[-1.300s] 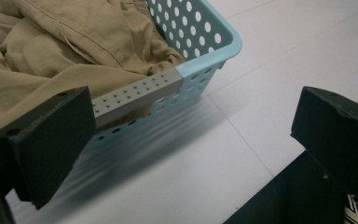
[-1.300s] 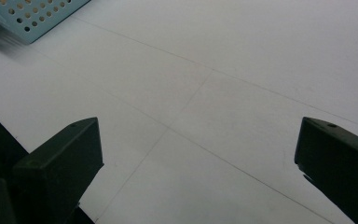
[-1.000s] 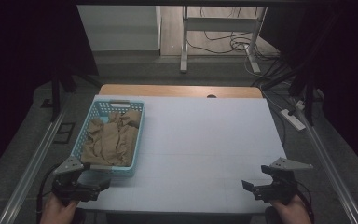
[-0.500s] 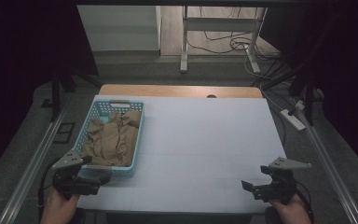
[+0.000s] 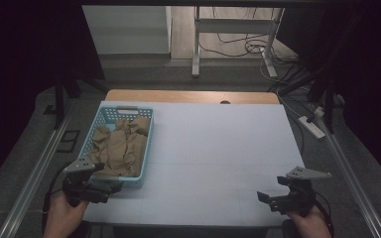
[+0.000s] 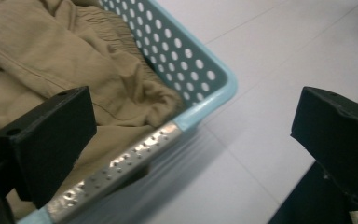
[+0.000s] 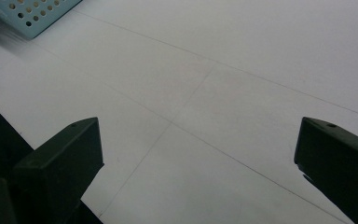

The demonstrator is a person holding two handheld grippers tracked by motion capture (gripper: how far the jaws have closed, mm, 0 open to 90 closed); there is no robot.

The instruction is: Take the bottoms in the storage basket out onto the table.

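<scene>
Since the earlier frames my left gripper (image 5: pixel 110 187) has moved a little toward the near end of the light blue perforated plastic basket (image 5: pixel 149 144), while my right gripper (image 5: pixel 264 197) has stayed at the near right part of the table.

In the left gripper view the two black jaws stand wide apart and hold nothing. One jaw hangs over the crumpled beige cloth (image 6: pixel 51 60) inside the basket, the other over the white table surface (image 6: pixel 279 56) outside it. The near rim of the basket (image 6: pixel 205 105), with its rounded corner and a shiny strip, passes between them. I cannot tell if a jaw touches the rim or the cloth.

The beige cloth (image 5: pixel 119 146) lies in a heap and fills most of the basket, which stands at the left side of the table, close to its near edge.

In the right gripper view the jaws are also wide apart, empty, above the bare white table (image 7: pixel 223 70). A corner of the basket (image 7: pixel 32 18) is far at the upper left.
</scene>
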